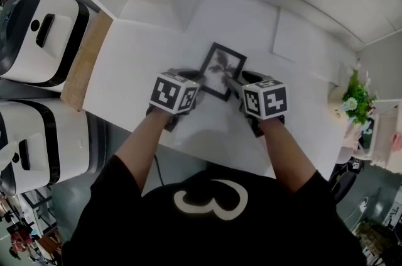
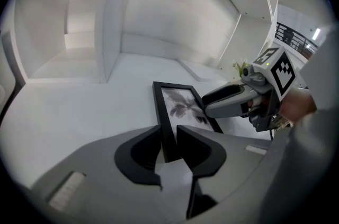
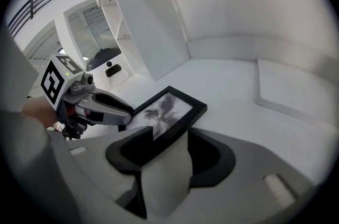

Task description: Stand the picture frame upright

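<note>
At the black rectangular picture frame (image 1: 221,70) on the white worktop (image 1: 138,63), the left gripper (image 2: 168,130) has its fingers pinching one edge, while the right gripper (image 3: 170,129) has its fingers wide around a corner.

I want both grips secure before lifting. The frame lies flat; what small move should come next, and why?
Probably close the right tongs. They stand wide apart around the near edge of the picture frame, while the left tongs look pressed on its side rail. The frame lies flat on the table.

Bright, even diffuse light; soft shadows; fisheye warping, dark vignetted corners.
</note>
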Action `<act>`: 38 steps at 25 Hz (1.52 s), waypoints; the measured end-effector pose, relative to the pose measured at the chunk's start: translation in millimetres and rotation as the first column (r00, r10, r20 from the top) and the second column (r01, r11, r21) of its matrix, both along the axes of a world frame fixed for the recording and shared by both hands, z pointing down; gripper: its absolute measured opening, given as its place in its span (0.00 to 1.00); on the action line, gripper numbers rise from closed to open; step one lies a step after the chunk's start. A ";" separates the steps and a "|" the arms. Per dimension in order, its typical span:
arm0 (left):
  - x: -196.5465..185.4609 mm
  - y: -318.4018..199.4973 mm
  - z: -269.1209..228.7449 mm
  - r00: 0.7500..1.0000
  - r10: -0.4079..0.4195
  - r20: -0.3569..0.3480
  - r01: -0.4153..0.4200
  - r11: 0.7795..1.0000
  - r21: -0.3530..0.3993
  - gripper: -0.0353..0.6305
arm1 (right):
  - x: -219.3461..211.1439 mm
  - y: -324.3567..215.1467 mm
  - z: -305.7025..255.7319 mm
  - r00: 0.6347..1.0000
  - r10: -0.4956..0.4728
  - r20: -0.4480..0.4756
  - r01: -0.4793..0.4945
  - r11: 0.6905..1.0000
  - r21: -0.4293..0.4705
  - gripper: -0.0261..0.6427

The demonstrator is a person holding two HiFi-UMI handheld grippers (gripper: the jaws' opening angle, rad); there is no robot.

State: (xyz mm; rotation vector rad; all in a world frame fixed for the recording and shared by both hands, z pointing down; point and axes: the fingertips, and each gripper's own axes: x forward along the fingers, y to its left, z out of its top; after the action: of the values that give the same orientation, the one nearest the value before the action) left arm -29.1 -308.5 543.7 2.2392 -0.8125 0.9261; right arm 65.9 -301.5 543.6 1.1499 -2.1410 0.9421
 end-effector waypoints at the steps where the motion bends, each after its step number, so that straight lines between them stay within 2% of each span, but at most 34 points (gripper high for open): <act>1: -0.6 2.3 -0.1 1.000 0.000 0.005 0.000 1.000 -0.002 0.20 | 0.3 0.6 -0.4 1.000 0.000 -0.001 0.000 1.000 0.000 0.35; 8: 2.9 27.4 0.5 1.000 -0.008 -0.024 0.007 0.999 -0.044 0.20 | -3.5 7.9 1.6 1.000 -0.025 -0.003 0.025 1.000 0.005 0.33; 24: 0.2 83.2 -0.1 0.999 -0.041 0.004 0.041 0.997 -0.067 0.21 | -5.9 50.8 0.5 0.992 -0.090 -0.084 0.093 0.995 0.027 0.30; 38: -2.5 130.4 -0.2 0.999 -0.048 -0.001 0.047 0.996 -0.077 0.21 | -11.0 98.9 1.4 0.993 -0.097 -0.072 0.099 0.995 0.023 0.30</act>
State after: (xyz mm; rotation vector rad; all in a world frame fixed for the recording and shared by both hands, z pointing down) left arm -31.6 -178.1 543.5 2.1459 -0.8115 0.9158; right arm 54.9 -202.6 545.1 1.0641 -2.1374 0.8198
